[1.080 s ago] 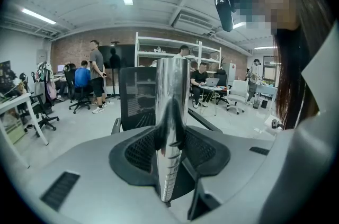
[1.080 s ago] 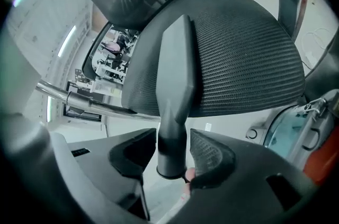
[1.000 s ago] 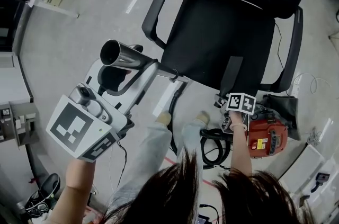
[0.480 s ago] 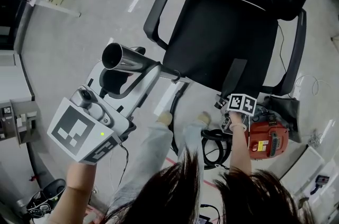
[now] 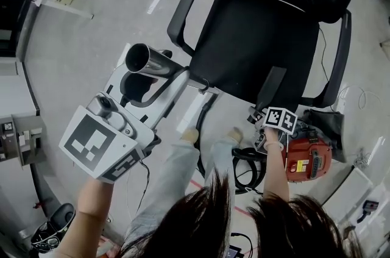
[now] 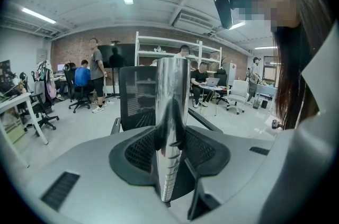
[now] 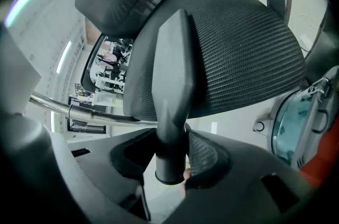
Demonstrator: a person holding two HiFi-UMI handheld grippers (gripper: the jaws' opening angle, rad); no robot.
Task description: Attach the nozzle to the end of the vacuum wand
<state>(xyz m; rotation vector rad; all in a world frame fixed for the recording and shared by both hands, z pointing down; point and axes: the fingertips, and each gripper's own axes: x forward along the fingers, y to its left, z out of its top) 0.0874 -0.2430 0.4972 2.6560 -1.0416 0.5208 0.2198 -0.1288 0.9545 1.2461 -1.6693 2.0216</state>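
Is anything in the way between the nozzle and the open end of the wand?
Nothing visible does. The nozzle is by the chair seat's front edge, the wand's open end to its left, with seemingly only air between them.

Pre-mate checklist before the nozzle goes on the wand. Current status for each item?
1. Left gripper shut on wand: ok.
2. Right gripper shut on nozzle: ok.
3. Wand's open end unblocked: ok, the mouth shows hollow in the head view.
4. Nozzle's round collar facing that open end: not ok. It points back at the right gripper's camera, and the two parts are well apart.
5. Chair clear of the joining path: cannot tell.
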